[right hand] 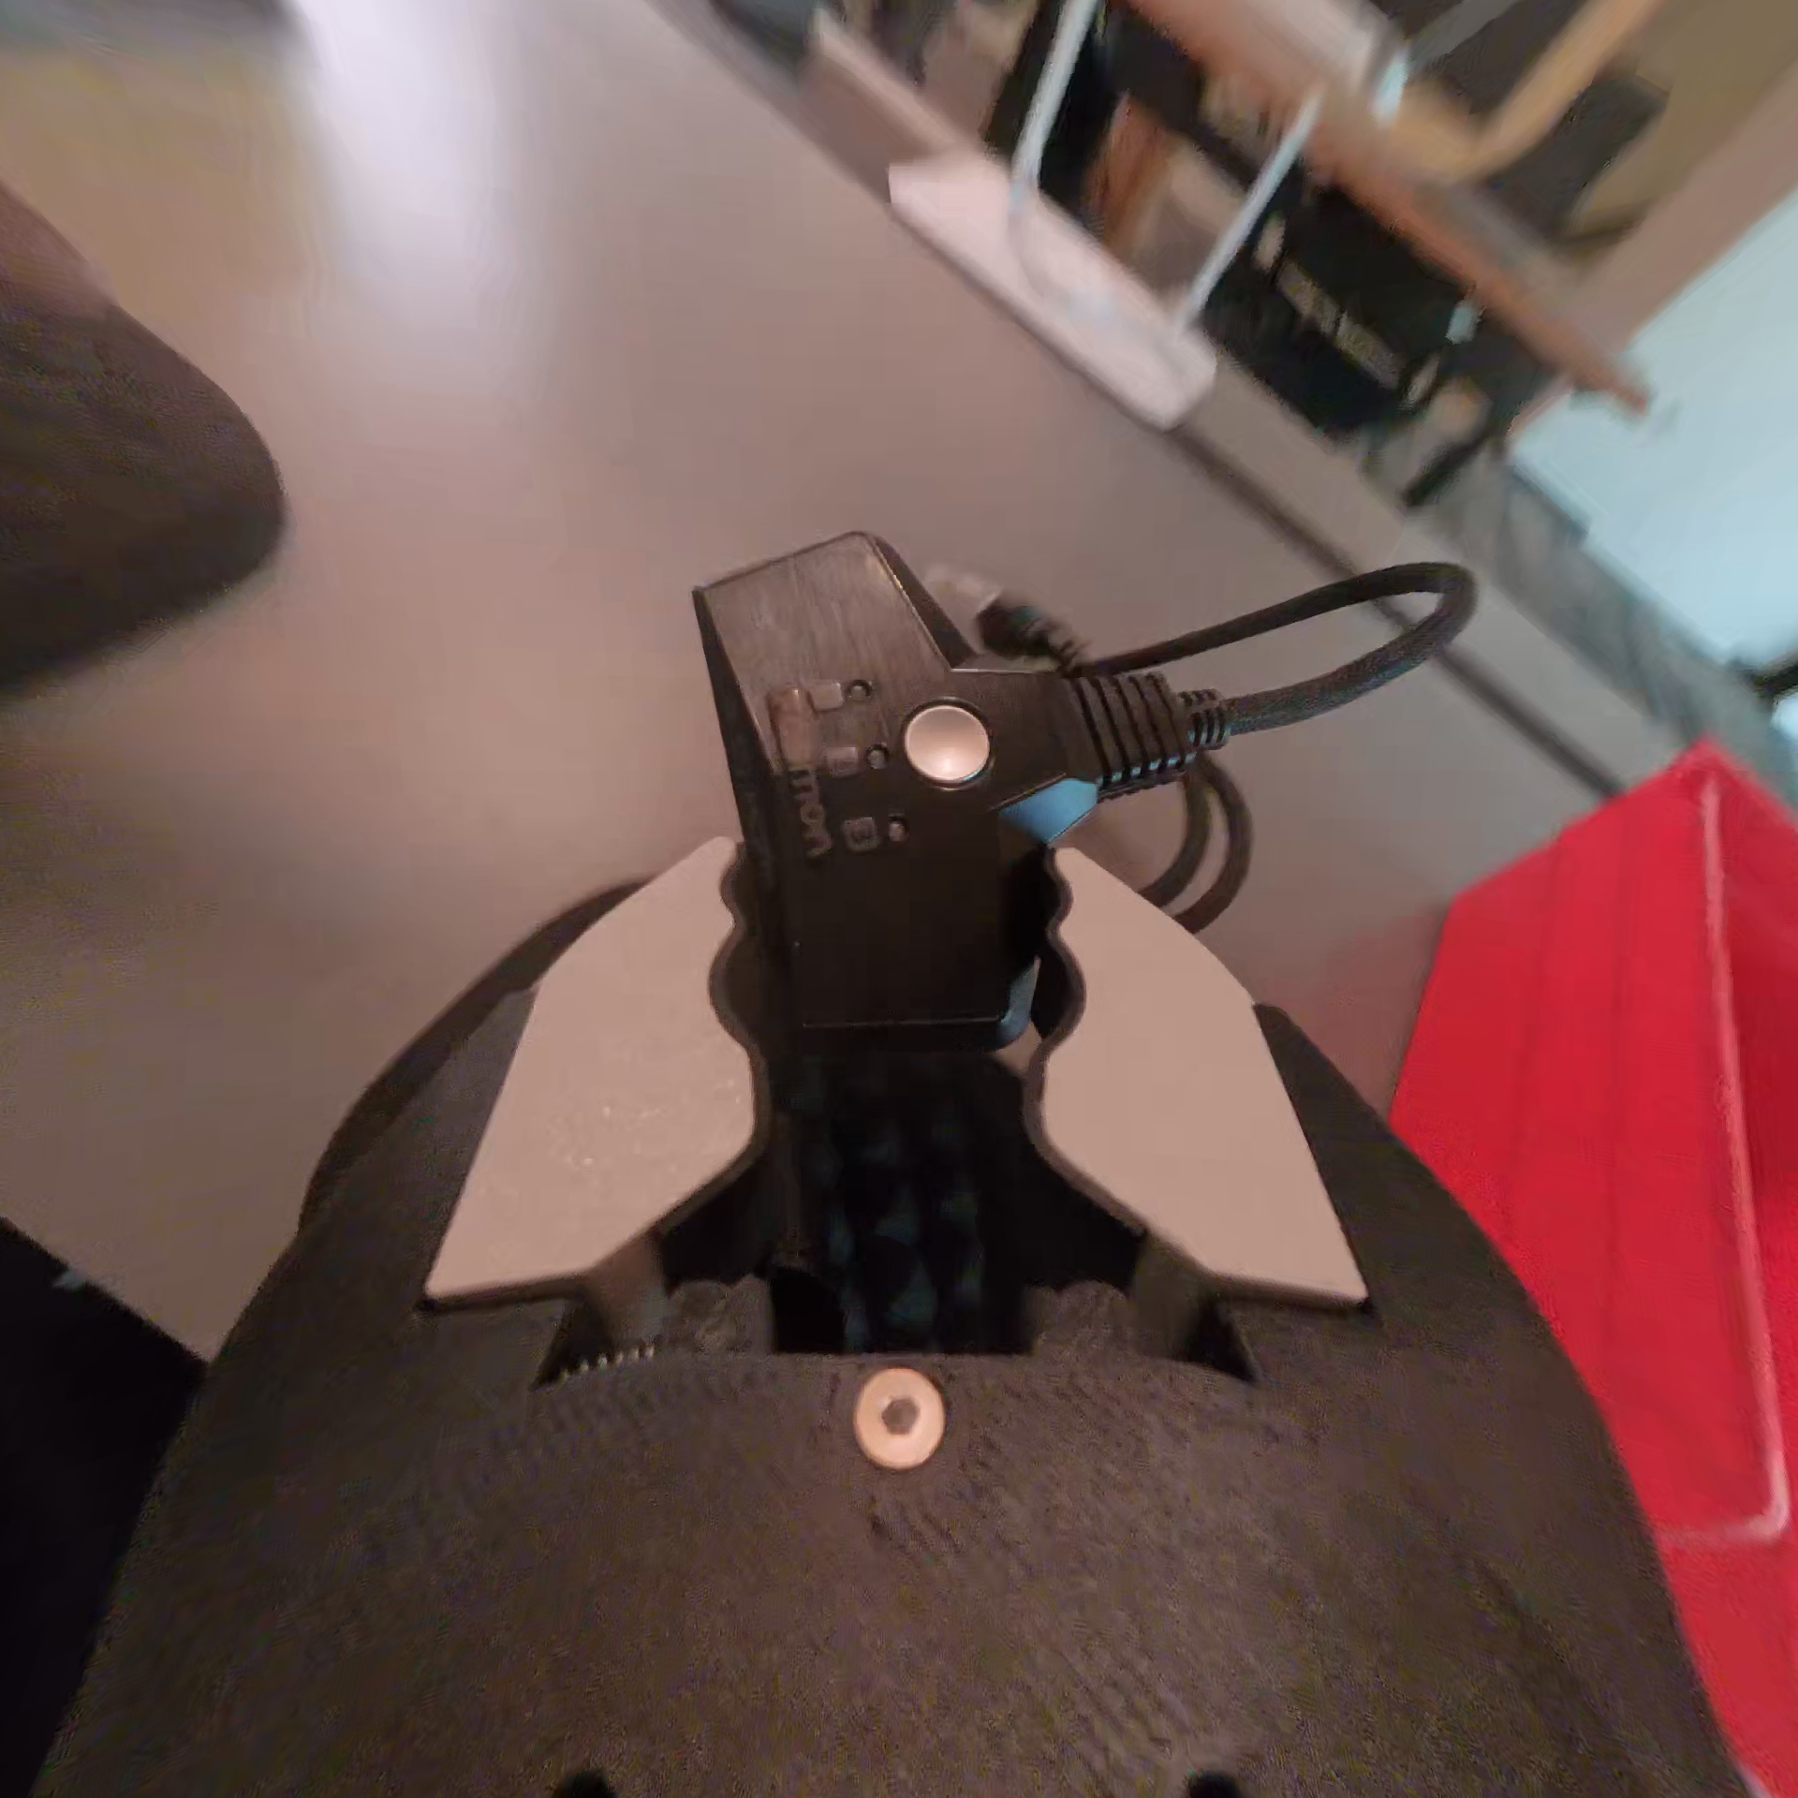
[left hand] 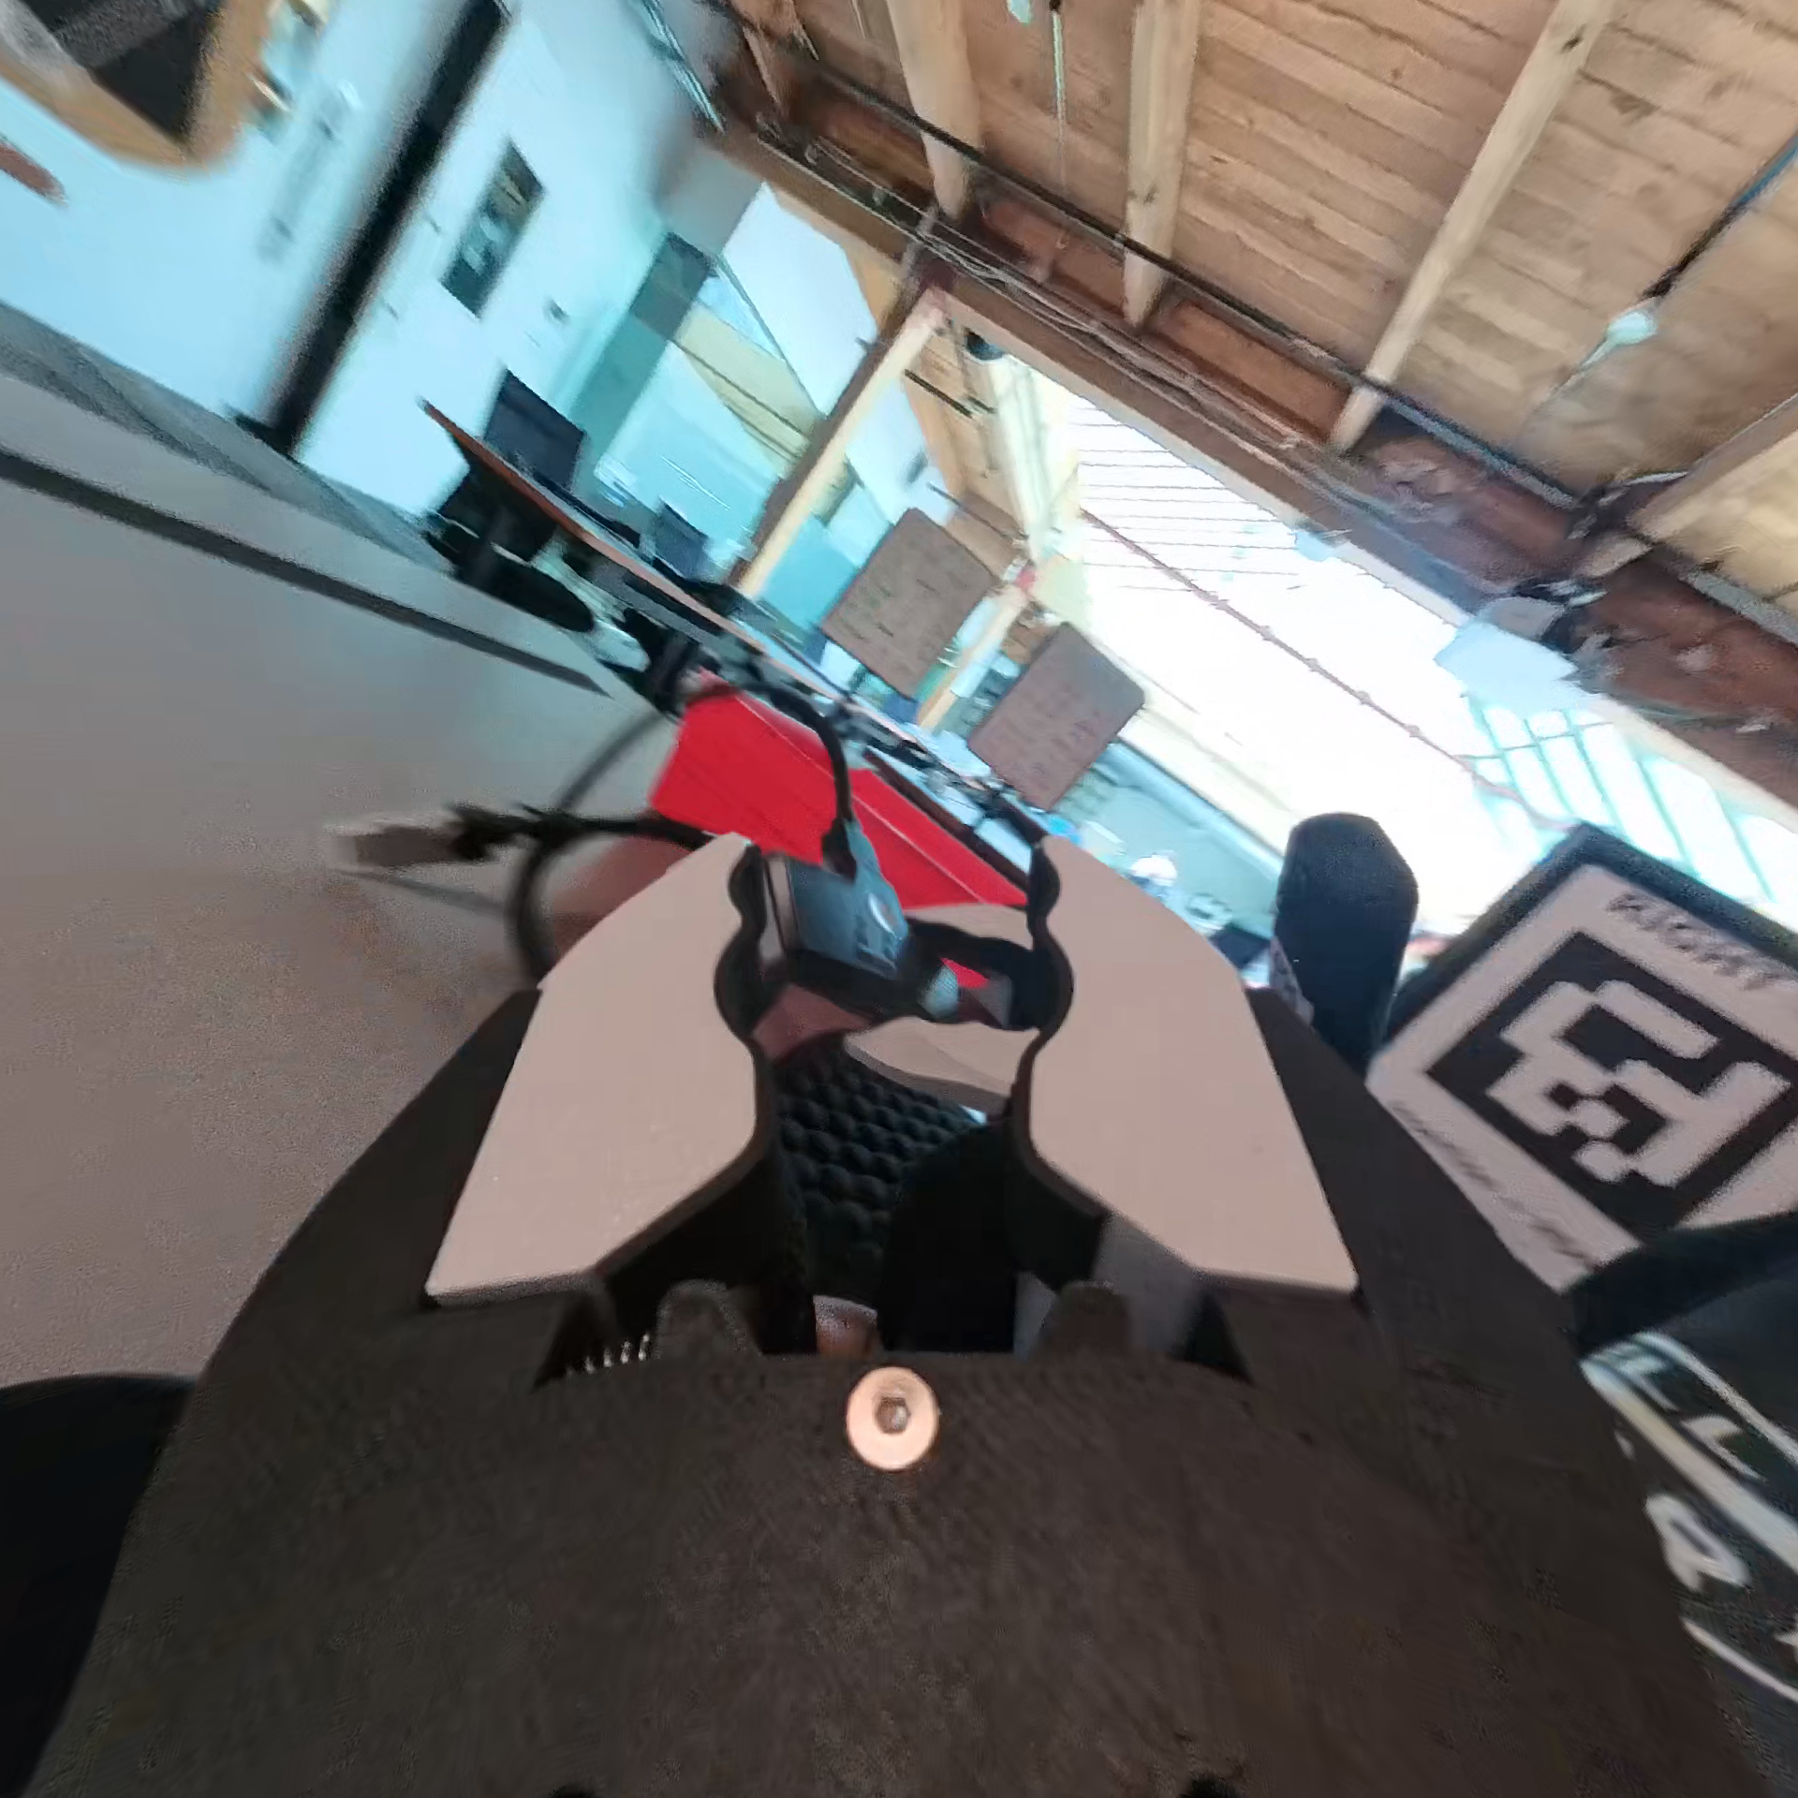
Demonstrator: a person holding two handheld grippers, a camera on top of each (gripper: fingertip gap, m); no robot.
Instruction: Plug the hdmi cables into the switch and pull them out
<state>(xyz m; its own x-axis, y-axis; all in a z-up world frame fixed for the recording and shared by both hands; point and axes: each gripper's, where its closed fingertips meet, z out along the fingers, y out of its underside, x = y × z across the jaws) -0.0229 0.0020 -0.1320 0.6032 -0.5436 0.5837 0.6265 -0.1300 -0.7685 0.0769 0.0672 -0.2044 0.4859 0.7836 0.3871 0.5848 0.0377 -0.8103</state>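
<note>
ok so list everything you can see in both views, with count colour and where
switch: one, black with a round silver button, clamped in the right gripper, above the table
cables: several, black, running off the switch's far side; exact count unclear
loose plug: one, blurred, hanging on a black cable at left in the left wrist view
red box: one, red, on the table, at right in the right wrist view
table: one, pale grey, under everything
wooden ceiling: beams, brown, top of the left wrist view
right gripper: one, black with grey fingers, shut on the switch
left gripper: one, black with grey fingers, open, pointing at the switch
</note>
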